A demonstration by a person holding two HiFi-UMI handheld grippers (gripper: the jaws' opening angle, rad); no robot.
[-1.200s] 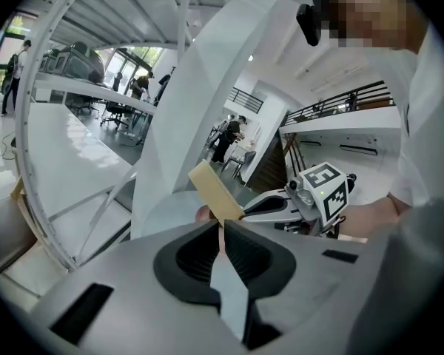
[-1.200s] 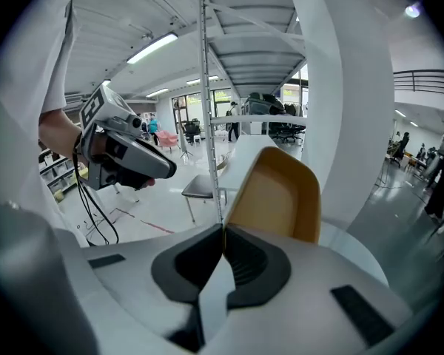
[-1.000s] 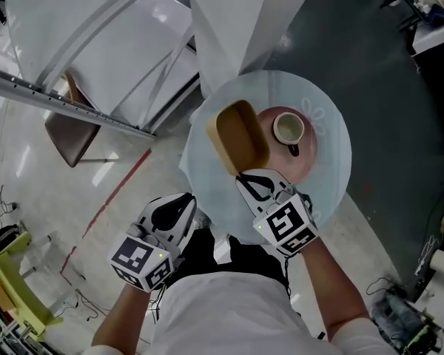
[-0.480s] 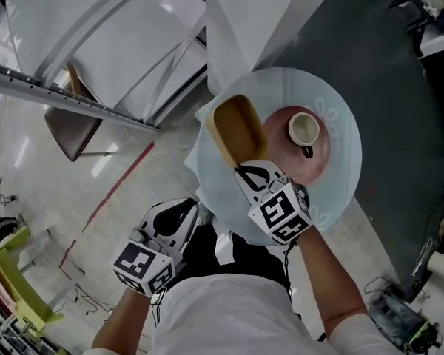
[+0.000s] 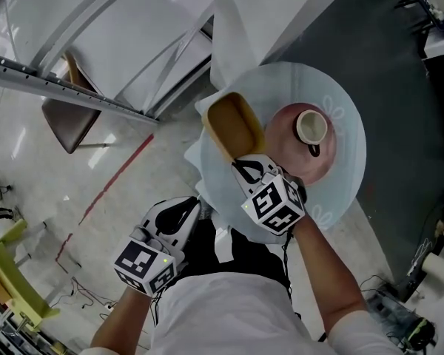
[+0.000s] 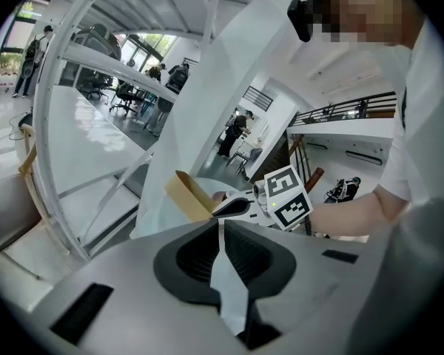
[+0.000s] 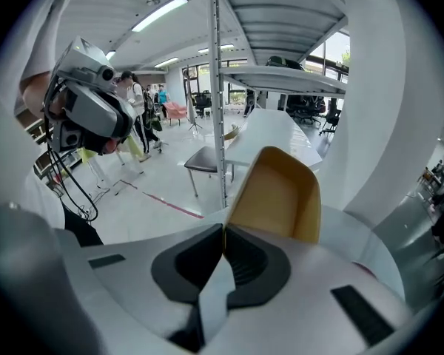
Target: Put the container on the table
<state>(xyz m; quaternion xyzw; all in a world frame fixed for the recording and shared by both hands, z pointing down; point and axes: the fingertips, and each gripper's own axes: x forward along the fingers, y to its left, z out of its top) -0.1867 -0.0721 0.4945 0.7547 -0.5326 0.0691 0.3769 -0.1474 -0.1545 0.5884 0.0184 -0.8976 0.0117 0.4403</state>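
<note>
A tan-yellow oblong container (image 5: 235,128) hangs tilted over the left edge of the round glass table (image 5: 340,198). My right gripper (image 5: 250,167) is shut on its near rim. In the right gripper view the container (image 7: 277,194) rises just beyond the closed jaws of the right gripper (image 7: 222,229). My left gripper (image 5: 179,211) is low and to the left, off the table, shut on nothing. In the left gripper view the left gripper (image 6: 220,224) has its jaws together, and the container (image 6: 185,192) shows ahead.
A pink plate (image 5: 288,154) with a cream cup (image 5: 312,128) on it sits right of the container on the table. A white column (image 5: 251,13) stands behind the table. A brown chair (image 5: 65,120) and a metal rail (image 5: 59,87) are to the left.
My right gripper has carried the container a little left, away from the pink plate and toward the table's left edge. The left gripper has barely moved.
</note>
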